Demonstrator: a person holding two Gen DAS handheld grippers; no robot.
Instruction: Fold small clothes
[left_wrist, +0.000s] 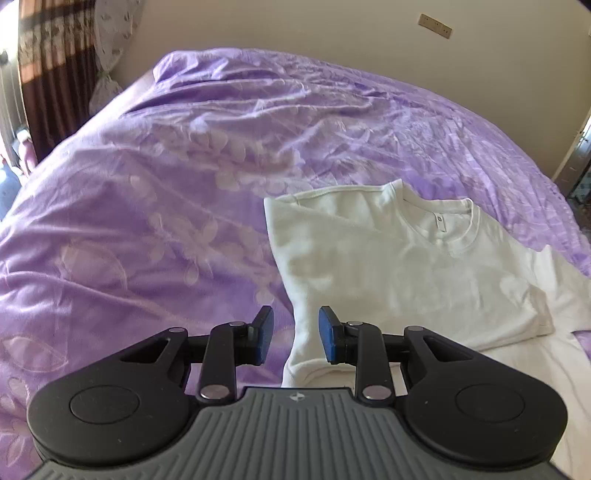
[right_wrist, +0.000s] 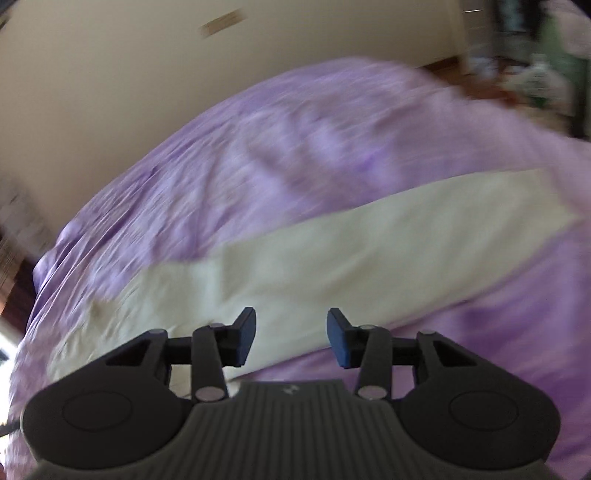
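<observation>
A white t-shirt (left_wrist: 406, 266) lies on the purple bedspread (left_wrist: 166, 192), its left side folded inward so a straight edge runs down the left, collar toward the far end. My left gripper (left_wrist: 295, 338) hovers above the shirt's near left edge, jaws apart, nothing between the blue pads. In the blurred right wrist view the white t-shirt (right_wrist: 332, 258) shows as a long pale band across the bedspread (right_wrist: 295, 147). My right gripper (right_wrist: 291, 339) hangs above the shirt's near edge, open and empty.
A beige wall (left_wrist: 332, 55) rises behind the bed. Brown curtains (left_wrist: 48, 74) hang at the far left by a window. A doorway and clutter (right_wrist: 535, 74) show past the bed's far right corner.
</observation>
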